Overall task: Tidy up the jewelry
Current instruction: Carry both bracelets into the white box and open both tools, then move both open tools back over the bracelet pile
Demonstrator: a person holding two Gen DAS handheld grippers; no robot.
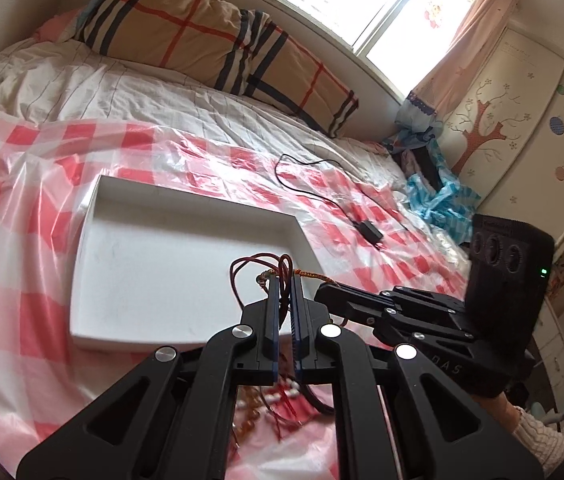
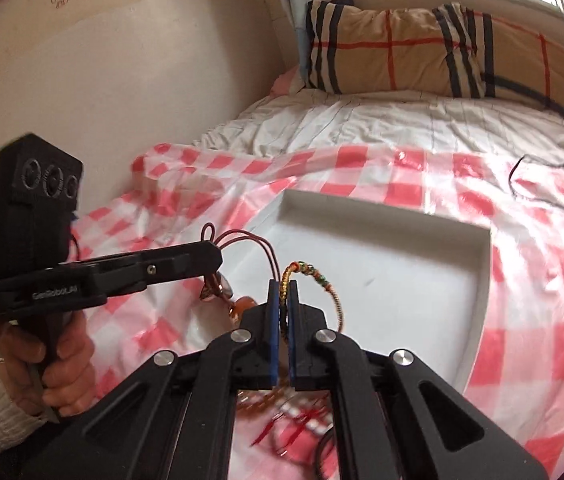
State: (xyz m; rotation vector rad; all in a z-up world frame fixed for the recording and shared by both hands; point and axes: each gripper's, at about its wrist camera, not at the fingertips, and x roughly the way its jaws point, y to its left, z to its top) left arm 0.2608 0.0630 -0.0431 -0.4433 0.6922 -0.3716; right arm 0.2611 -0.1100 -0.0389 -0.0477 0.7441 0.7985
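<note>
My left gripper (image 1: 285, 280) is shut on a dark red cord necklace (image 1: 255, 264); its loops stick out past the fingertips, and in the right wrist view its orange pendant (image 2: 237, 306) hangs below the left gripper (image 2: 215, 258). My right gripper (image 2: 283, 286) is shut on a braided multicolour bracelet (image 2: 328, 290); in the left wrist view the right gripper (image 1: 322, 290) sits just right of mine, the braid (image 1: 314, 277) running between them. Both hover over the near edge of a white shallow tray (image 1: 93, 204) (image 2: 478, 308). More beaded jewelry (image 1: 277, 400) (image 2: 302, 420) lies below.
A red-and-white checked plastic sheet (image 1: 21, 184) covers the bed. A black cable with a small adapter (image 1: 370, 230) lies beyond the tray. A plaid pillow (image 1: 201, 28) sits at the head, blue-patterned clothes (image 1: 438, 196) at the right, a wall (image 2: 121, 80) at the left.
</note>
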